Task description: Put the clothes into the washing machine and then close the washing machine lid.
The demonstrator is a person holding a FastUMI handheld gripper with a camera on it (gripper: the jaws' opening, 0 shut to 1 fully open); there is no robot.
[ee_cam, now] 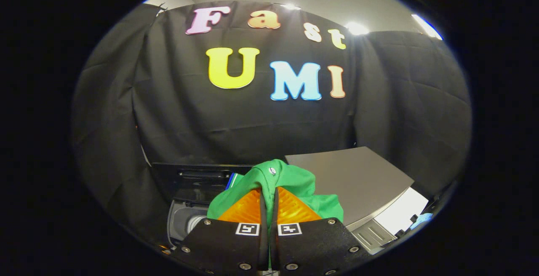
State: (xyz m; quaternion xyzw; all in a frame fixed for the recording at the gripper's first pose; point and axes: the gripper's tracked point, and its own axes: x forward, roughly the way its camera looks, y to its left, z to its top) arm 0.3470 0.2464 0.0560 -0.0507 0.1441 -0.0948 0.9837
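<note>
A green garment [294,183] with a small silver snap is pinched between my fingers and bunches up over and around them. My gripper [268,196] is shut on this cloth and holds it above the washing machine. The machine's open tub [187,221] shows below and to the left of the fingers, with a pale inner rim. Behind the tub the dark lid [198,179] stands raised. The rest of the tub is hidden by the garment and my fingers.
A grey flat top [358,179] of a neighbouring unit lies to the right of the garment, with a white panel [404,215] and a small blue object [421,219] at its near right edge. Black cloth walls close in behind and on both sides.
</note>
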